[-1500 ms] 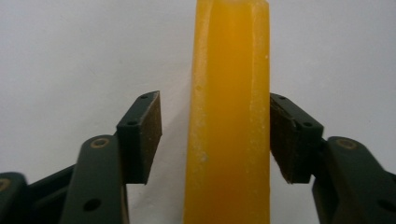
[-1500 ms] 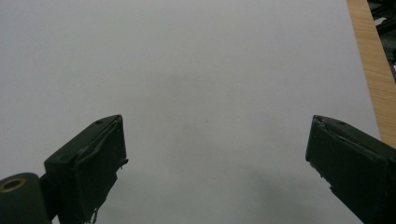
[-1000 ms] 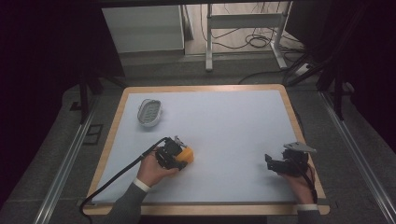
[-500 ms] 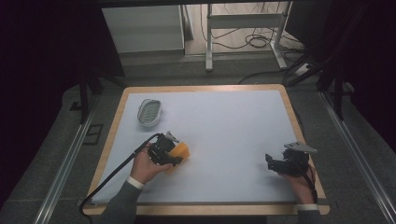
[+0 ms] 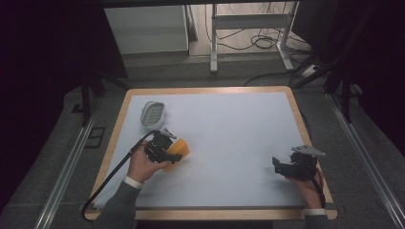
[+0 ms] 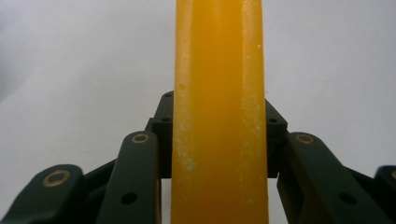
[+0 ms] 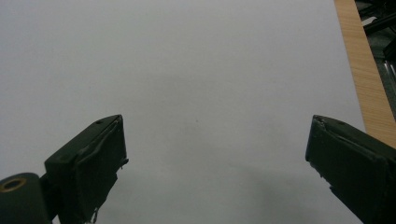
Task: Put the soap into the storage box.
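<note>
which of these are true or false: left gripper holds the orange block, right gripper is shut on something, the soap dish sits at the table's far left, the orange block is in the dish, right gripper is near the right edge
1. The left gripper holds the orange block. True.
2. The right gripper is shut on something. False: its jaws stand wide apart with bare table between them.
3. The white dish sits at the table's far left. True.
4. The orange block is in the dish. False: it is clamped in the left gripper, nearer the person than the dish.
5. The right gripper is near the table's right edge. True.
</note>
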Demonstrator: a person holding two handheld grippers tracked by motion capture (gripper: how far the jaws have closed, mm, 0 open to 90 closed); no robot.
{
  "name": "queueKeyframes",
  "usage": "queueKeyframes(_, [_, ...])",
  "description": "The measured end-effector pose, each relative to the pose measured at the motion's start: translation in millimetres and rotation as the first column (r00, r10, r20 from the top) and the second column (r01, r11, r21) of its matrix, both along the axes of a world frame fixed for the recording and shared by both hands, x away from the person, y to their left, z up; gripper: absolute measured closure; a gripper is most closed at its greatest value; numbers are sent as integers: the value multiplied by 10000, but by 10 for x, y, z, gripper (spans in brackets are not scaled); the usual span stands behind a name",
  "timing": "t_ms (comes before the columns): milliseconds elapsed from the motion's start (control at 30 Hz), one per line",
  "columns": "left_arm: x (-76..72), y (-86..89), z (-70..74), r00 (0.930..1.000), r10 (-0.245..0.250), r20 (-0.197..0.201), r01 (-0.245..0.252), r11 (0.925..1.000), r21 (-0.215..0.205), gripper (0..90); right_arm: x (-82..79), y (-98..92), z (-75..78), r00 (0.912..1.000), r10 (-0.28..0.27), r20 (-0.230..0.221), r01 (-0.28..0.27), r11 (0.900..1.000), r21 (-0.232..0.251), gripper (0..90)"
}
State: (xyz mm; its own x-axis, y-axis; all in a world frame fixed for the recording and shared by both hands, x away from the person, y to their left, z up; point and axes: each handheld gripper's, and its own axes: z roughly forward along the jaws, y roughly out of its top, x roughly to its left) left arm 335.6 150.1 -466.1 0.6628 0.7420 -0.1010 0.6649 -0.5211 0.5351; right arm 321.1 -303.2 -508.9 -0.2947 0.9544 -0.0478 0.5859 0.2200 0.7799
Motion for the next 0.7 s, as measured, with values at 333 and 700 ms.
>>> queueKeyframes(333, [84,98,47,9996,287,-18,-287,9995,-107,612,1,-10,-1,10000,-43,-5,43,10000,29,52])
queueKeyframes(700, [216,237,157,9968,795,94,-794,9967,-177,612,4,-16,-11,9999,-87,-61,87,10000,38,52])
